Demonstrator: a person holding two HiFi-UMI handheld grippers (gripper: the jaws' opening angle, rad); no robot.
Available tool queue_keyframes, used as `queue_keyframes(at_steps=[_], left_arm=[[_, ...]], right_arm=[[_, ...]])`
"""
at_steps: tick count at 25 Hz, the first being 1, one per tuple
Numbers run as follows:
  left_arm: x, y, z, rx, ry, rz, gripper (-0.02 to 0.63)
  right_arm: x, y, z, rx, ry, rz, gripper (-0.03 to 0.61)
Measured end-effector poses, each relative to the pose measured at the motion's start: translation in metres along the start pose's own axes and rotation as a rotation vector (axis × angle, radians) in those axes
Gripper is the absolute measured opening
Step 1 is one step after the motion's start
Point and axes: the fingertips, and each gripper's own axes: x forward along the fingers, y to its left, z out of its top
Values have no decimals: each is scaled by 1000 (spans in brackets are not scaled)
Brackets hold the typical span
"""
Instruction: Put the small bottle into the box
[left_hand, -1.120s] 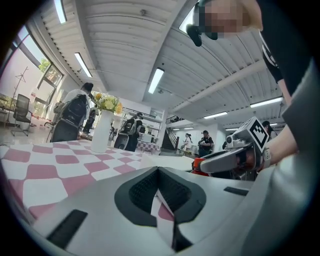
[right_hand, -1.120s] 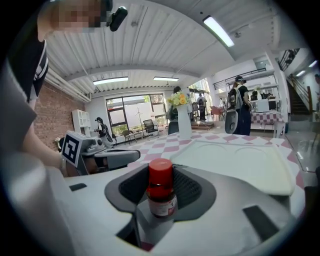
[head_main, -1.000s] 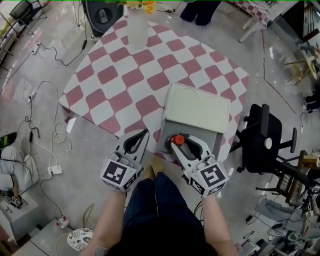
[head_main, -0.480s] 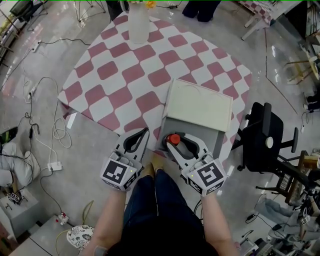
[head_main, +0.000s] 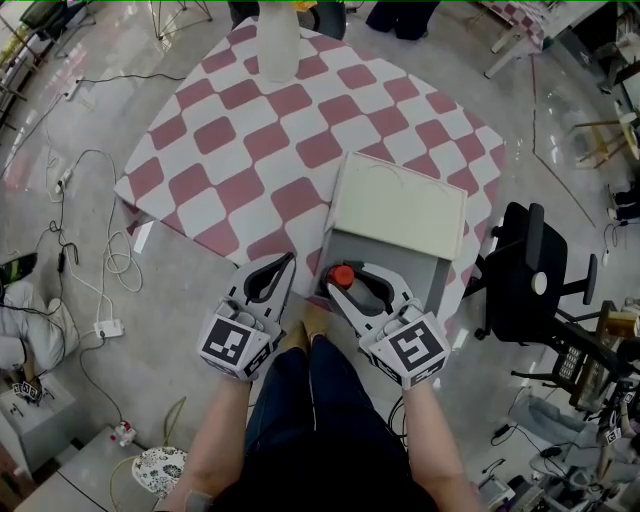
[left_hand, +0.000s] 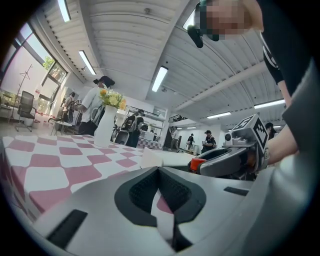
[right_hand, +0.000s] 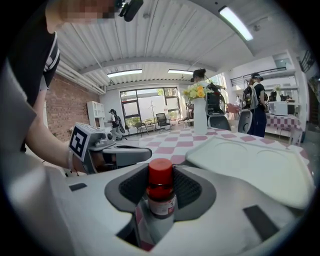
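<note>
The small bottle has a red cap and a clear body with a label. My right gripper is shut on it and holds it upright at the near edge of the box. In the right gripper view the bottle stands between the dark pads. The box is grey inside, and its cream lid is laid open on its far side. My left gripper hangs just left of the box, shut with nothing in it. In its own view the left gripper shows its tips meeting, with the right gripper off to the right.
The box sits at the near edge of a table with a pink-and-white checked cloth. A white vase with flowers stands at its far side. A black office chair is to the right. Cables trail over the floor on the left.
My right gripper has rolled slightly and edged left with the bottle still in it. The left gripper has stayed where it was.
</note>
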Motion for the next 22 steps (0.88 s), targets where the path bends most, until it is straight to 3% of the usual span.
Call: queue_keyframes(at_steps=[7, 22], left_arm=[[-1, -1, -4, -6, 2, 6, -5], [-7, -5, -3, -14, 9, 26, -5]], right_arm=[[0, 4, -2, -47, 21, 14, 150], [-6, 10, -10, -41, 37, 28, 169]])
